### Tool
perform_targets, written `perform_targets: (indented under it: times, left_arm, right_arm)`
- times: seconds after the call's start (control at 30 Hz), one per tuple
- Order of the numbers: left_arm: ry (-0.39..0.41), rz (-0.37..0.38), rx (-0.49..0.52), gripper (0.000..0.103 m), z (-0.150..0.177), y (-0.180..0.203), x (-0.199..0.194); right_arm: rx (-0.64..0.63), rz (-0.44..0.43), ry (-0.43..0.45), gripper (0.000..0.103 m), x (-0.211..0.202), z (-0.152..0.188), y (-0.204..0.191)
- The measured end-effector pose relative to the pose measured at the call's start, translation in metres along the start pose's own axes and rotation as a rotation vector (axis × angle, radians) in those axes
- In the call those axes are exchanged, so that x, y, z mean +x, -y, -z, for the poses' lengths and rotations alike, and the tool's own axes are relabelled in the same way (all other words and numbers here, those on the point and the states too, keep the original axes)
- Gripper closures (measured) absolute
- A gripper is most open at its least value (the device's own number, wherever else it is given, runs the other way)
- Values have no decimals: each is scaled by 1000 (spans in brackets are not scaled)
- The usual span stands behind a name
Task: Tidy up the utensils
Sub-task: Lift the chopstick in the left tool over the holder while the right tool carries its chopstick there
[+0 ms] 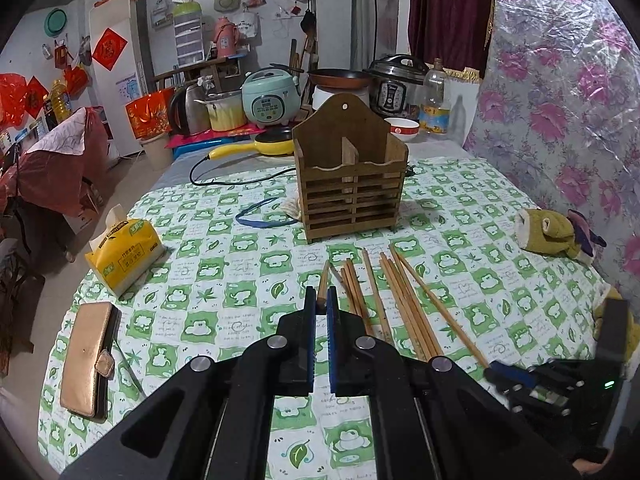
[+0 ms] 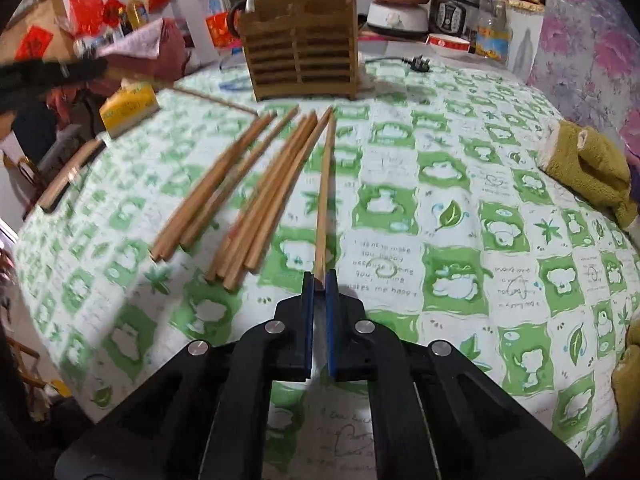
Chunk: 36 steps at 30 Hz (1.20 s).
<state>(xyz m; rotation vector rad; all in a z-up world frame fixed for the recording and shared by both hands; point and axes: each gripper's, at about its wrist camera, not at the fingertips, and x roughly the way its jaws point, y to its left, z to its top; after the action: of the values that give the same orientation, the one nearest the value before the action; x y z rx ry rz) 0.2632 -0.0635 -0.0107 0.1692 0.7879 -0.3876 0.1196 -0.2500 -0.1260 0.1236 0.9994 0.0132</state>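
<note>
Each hand-held gripper is closed on one chopstick: the left hand-held gripper (image 1: 321, 305) pinches a chopstick (image 1: 323, 283), the right hand-held gripper (image 2: 319, 282) another chopstick (image 2: 325, 196). The other chopsticks (image 1: 394, 300) lie on the tabletop (image 1: 240, 248). This looks like the picking step; next, carry both into the wooden holder (image 1: 350, 176) behind.

Matt bare-wood chopsticks (image 2: 256, 184) lie on the desk's printed cotton-looking cloth (image 2: 460, 208); the slatted holder (image 1: 352, 184) is dull brown wood, the tissue pack (image 1: 126, 248) glossy plastic, the wallet (image 1: 90, 354) smooth, faintly shiny leather-like
</note>
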Motion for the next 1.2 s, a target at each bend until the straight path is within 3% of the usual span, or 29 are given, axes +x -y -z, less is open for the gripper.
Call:
perform_targets:
  times: [0.2,0.4,0.83,1.0,1.1,1.2]
  left_arm:
    - [24,-6,2,98,-13,-1,-4]
    - [80,1,31,98,-49,10,-19]
    - [218,17,54,98,-151,27,-35]
    - [325,-4,7,98,-196,24,-37]
    - [387,-22,-34,98,-218,19,-27]
    - [393,-40,-64,98,-225,13,-1]
  right_arm:
    - [-21,23,166,97,-48,-34,7]
    - [-26,6,312,97,-87,-91,10]
    - [-25,-51,430,97,-105,-193,3]
    - [13,-75,548,97,-118,-244,2]
    - [27,-59,620,97,-122,-265,0]
    - [38,-49,642,97,-106,-277,-2]
